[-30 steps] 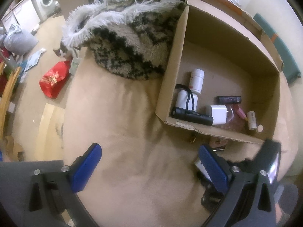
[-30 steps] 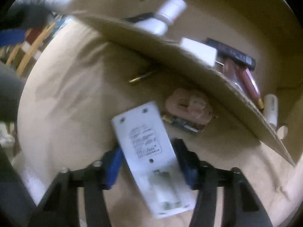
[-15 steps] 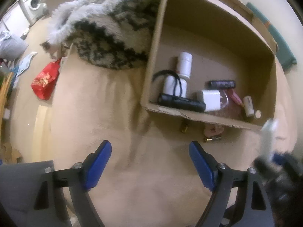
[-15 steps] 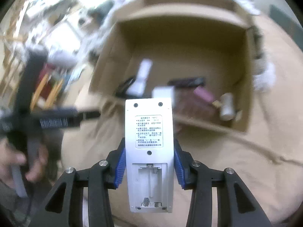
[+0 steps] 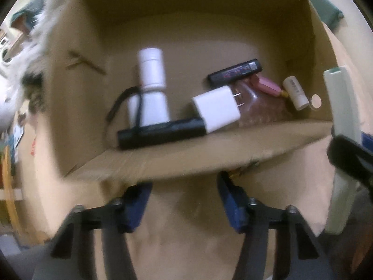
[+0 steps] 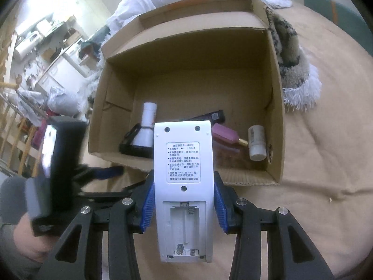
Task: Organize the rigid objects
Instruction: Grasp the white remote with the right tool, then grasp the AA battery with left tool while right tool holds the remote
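We see our right gripper (image 6: pixel 183 206) clamped on a white remote control (image 6: pixel 183 186), back side up with its battery bay uncovered, held at 6 o'clock of the cardboard box (image 6: pixel 276 116). Our left gripper (image 5: pixel 184 187) stands wide and empty against the box's near wall, below the black flashlight (image 5: pixel 160 133) and white charger (image 5: pixel 216 109).

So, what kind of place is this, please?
Probably a lived-in home: a tan bedspread under the brown cardboard box, a shaggy patterned blanket, and a white washing machine behind.
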